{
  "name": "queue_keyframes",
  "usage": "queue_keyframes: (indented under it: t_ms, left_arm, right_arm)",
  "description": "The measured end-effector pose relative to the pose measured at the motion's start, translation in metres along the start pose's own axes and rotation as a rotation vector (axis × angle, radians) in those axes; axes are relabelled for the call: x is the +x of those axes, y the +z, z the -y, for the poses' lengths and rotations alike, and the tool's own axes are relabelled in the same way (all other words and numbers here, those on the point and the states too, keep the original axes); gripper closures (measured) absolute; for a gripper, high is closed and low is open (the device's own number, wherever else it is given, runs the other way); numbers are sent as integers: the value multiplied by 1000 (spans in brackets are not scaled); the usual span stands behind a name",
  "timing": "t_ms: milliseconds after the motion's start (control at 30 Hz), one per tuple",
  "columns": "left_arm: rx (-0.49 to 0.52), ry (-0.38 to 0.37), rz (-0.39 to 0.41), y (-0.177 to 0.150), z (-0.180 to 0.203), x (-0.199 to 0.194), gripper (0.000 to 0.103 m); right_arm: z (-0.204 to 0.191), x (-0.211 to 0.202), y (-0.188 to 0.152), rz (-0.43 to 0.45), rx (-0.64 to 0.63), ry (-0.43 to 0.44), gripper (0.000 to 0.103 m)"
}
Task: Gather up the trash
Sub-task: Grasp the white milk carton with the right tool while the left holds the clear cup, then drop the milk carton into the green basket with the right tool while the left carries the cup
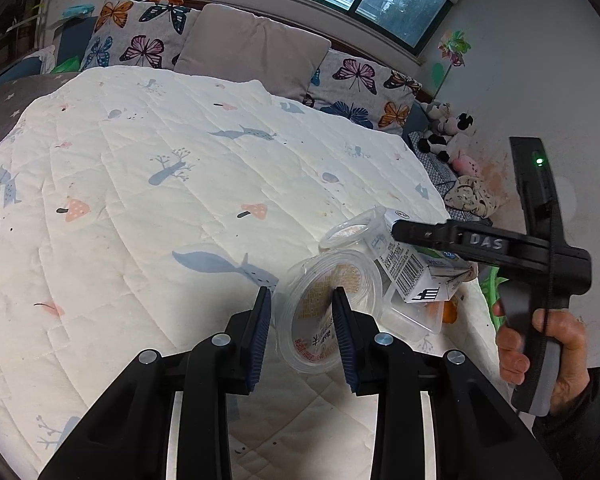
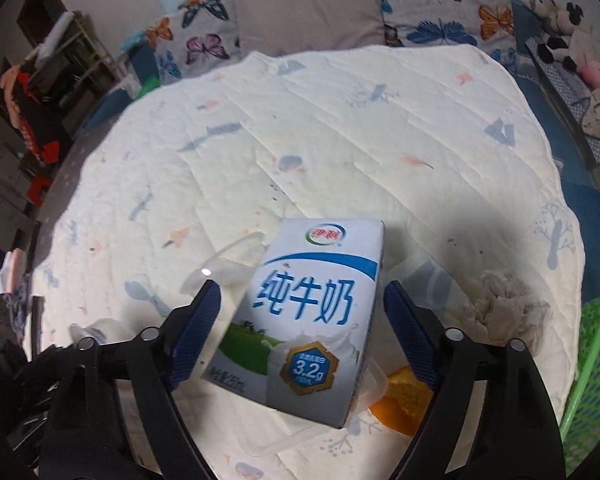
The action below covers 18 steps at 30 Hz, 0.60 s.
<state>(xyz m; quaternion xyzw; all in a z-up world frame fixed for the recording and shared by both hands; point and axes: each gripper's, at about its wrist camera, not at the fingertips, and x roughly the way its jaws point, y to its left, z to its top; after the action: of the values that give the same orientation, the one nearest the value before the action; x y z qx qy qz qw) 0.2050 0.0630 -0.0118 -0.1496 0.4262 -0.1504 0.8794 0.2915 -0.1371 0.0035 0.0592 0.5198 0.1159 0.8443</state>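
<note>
Trash lies heaped at the quilt's [image 1: 140, 200] near edge. From the left wrist, we see the left gripper [image 1: 302, 340] half open and empty, its right pad overlapping the clear round lid [image 1: 320, 320] just ahead. From the right wrist, the right gripper [image 2: 300, 336] straddles the milk carton [image 2: 308, 300], pads apart from its sides, likely about to clamp; orange peel [image 2: 400, 400] lies beneath.

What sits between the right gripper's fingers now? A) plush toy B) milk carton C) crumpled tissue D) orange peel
B: in the right wrist view the milk carton stands between the two blue pads of the right gripper, with a gap showing at each pad.
</note>
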Motion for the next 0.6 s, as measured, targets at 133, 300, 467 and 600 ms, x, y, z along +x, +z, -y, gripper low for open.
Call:
queue_keyframes:
  t_ms: [133,300,467,600]
  left_arm:
    - [-4,-5,-5,-1,-1,1,72]
    - [-3,-9,-2,-1,1,-1,72]
    - [12,-28,5,-3,13,-6,72]
    - [29,-51,6,-5,27,-9,72]
  right_arm:
    - [3,2,-2,-5,4,1,29]
    - [6,-16,-7,47,-6,12,29]
    - [14,-49,-24,121,-7,70,30]
    - [20,-75,-44,177,-18,74,30]
